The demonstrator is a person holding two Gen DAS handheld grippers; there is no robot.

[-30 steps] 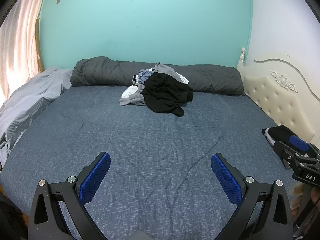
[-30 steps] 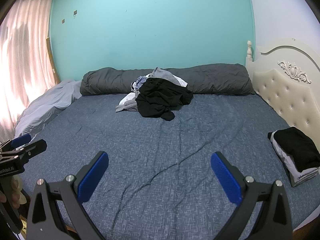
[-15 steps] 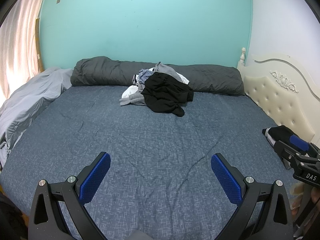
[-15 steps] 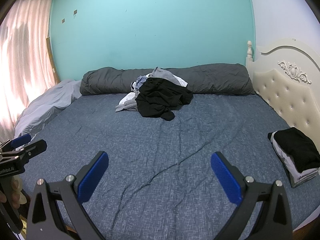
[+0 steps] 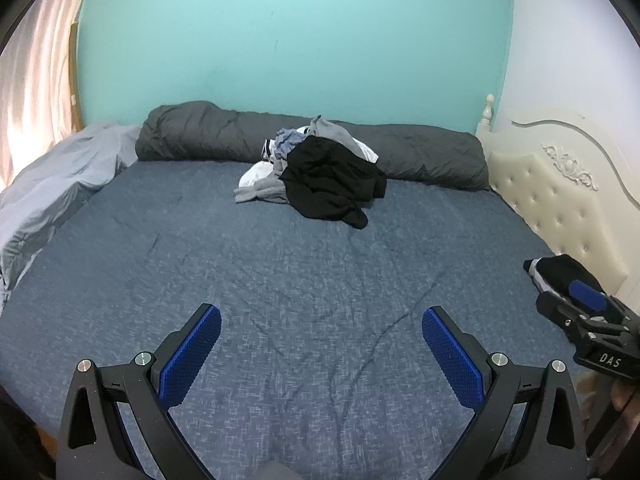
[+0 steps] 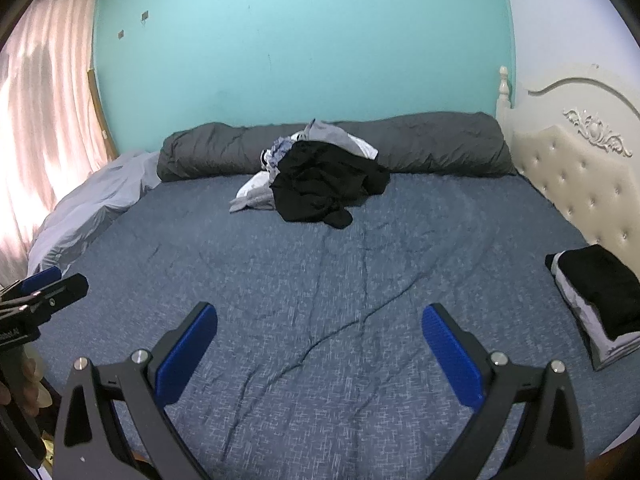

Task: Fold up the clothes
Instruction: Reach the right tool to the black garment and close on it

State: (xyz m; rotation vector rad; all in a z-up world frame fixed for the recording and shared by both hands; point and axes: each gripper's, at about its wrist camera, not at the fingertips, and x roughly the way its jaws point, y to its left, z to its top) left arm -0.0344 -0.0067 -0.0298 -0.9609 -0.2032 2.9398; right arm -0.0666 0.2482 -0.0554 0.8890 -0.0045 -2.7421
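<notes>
A heap of unfolded clothes [image 5: 320,176] [image 6: 320,184] lies at the far middle of the bed, a black garment on top of grey, white and blue pieces. A folded stack [image 6: 600,300] with a black piece on top sits at the bed's right edge; in the left wrist view the folded stack [image 5: 556,272] is partly hidden by the other gripper. My left gripper [image 5: 320,344] hovers open over the near bed, nothing between its blue pads. My right gripper [image 6: 320,340] is open and empty too, well short of the heap.
A blue bedspread [image 5: 280,264] covers the bed. A rolled dark grey duvet [image 6: 440,144] lies along the teal wall. A light grey sheet [image 5: 52,192] is bunched at the left. A cream tufted headboard [image 6: 580,184] stands at the right, a curtain [image 6: 36,120] at the left.
</notes>
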